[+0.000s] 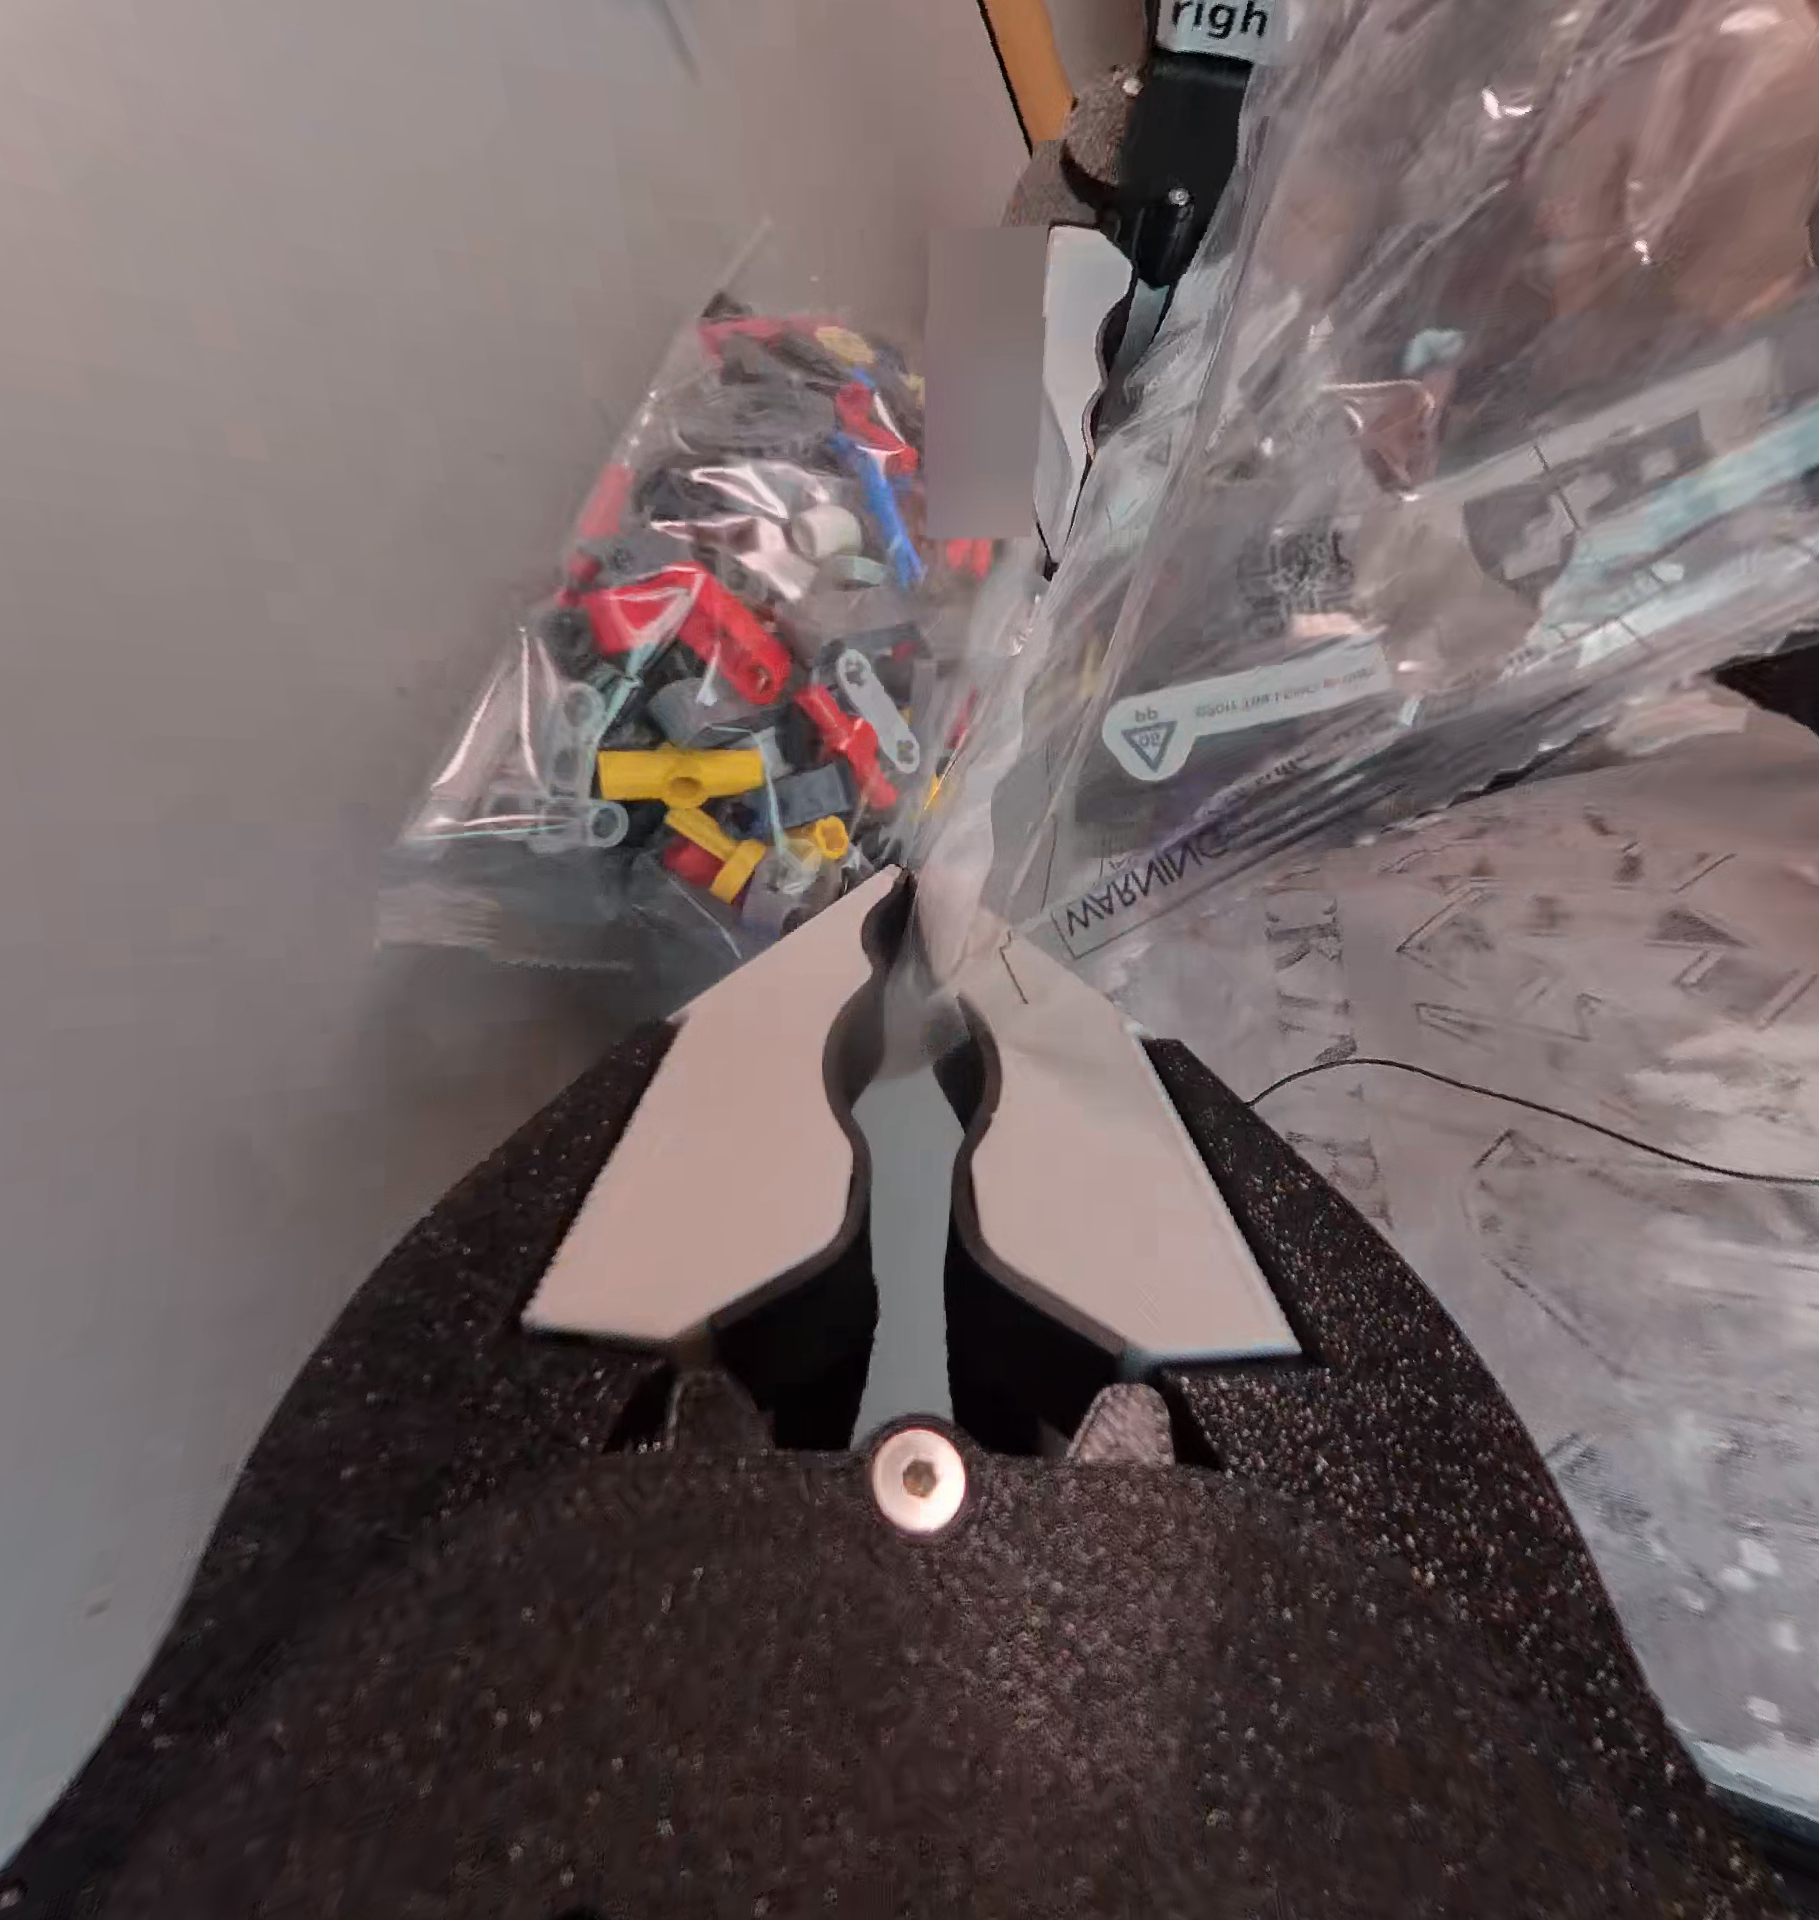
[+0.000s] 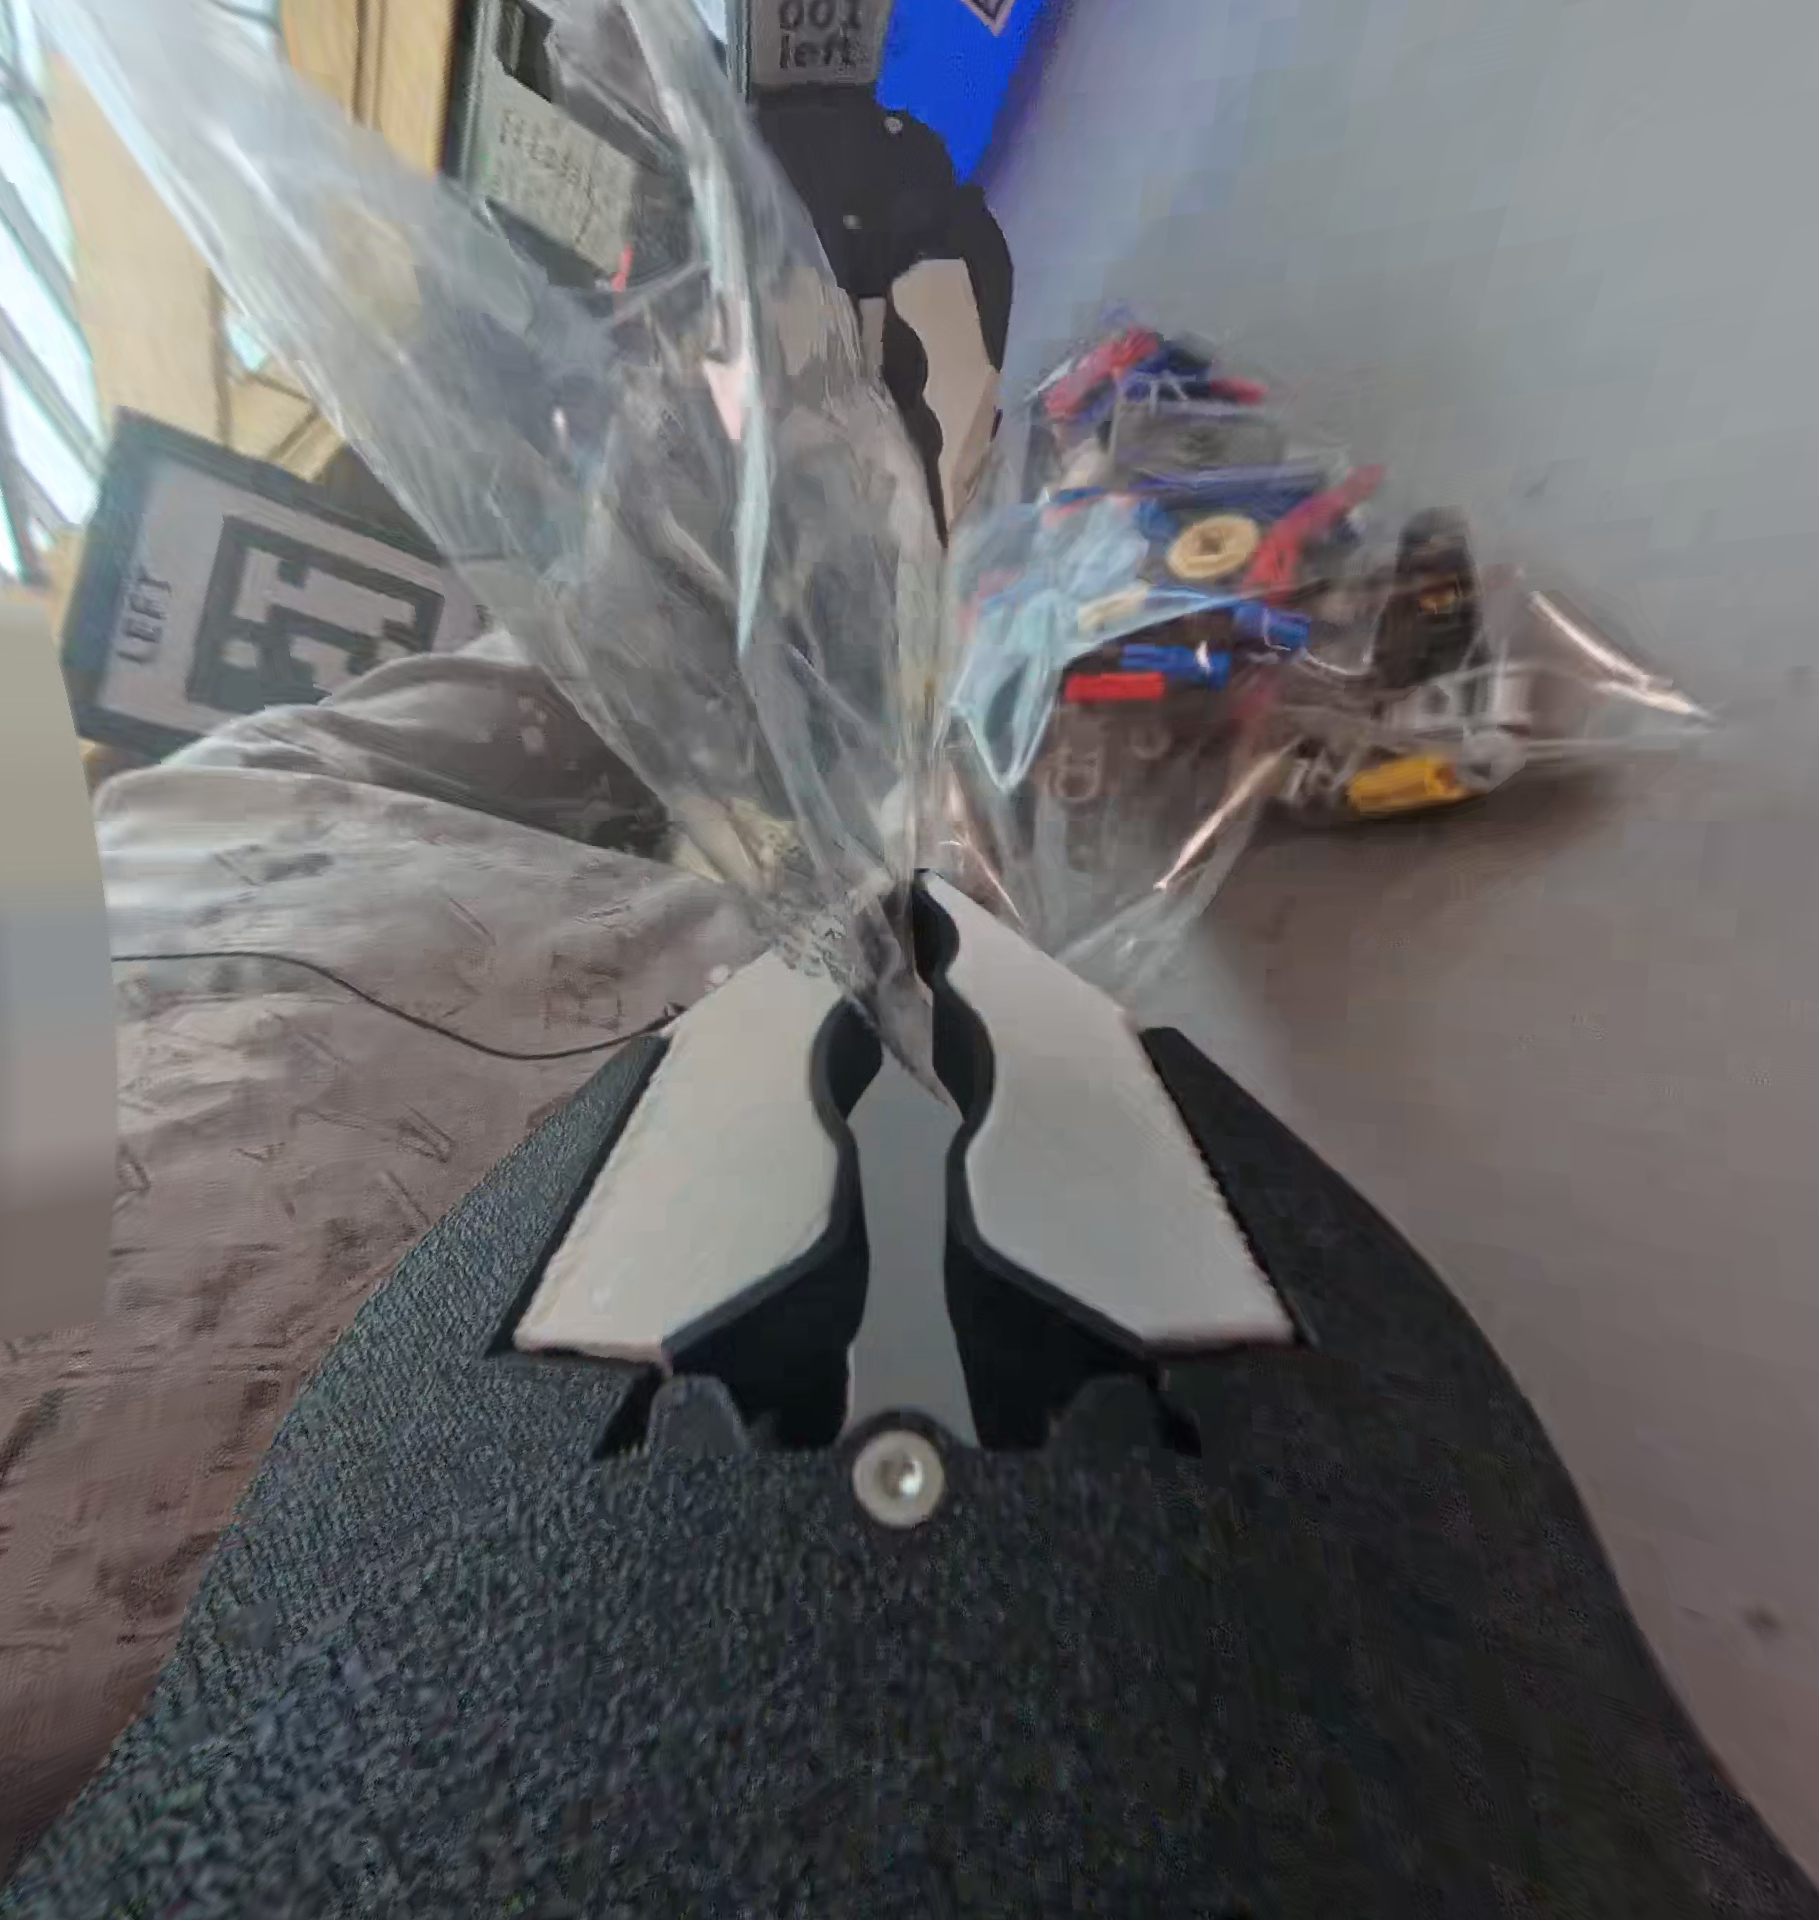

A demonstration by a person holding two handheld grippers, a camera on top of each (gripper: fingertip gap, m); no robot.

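Observation:
A clear plastic bag of small toy building parts (image 1: pixel 718 665), red, yellow, blue and grey, lies on the grey table (image 1: pixel 209 623). Its loose crinkled clear plastic (image 1: pixel 1404 416) rises to the right. My left gripper (image 1: pixel 910 904) is shut, pinching a fold of this plastic at its tips. My right gripper (image 2: pixel 910 904) is also shut on the plastic (image 2: pixel 624 468), with the part-filled end (image 2: pixel 1196 603) lying just beyond it on the table (image 2: pixel 1507 1143). Each gripper shows farther off in the other's view: the right one (image 1: pixel 1154 260) and the left one (image 2: pixel 926 312), both at the plastic.
A grey patterned cloth (image 1: pixel 1559 1195) lies beside the bag, with a thin black thread (image 1: pixel 1507 1132) on it; it also shows in the right wrist view (image 2: pixel 365 935). A black-and-white marker block (image 2: pixel 281 603) stands behind it. A blue object (image 2: pixel 946 94) is at the back. My right fingertips sit around 11 cm from my left ones. The thin black thread (image 1: pixel 1507 1132) is about 20 cm from both grippers' fingertips. The right camera catches it too, in the right wrist view (image 2: pixel 431 987).

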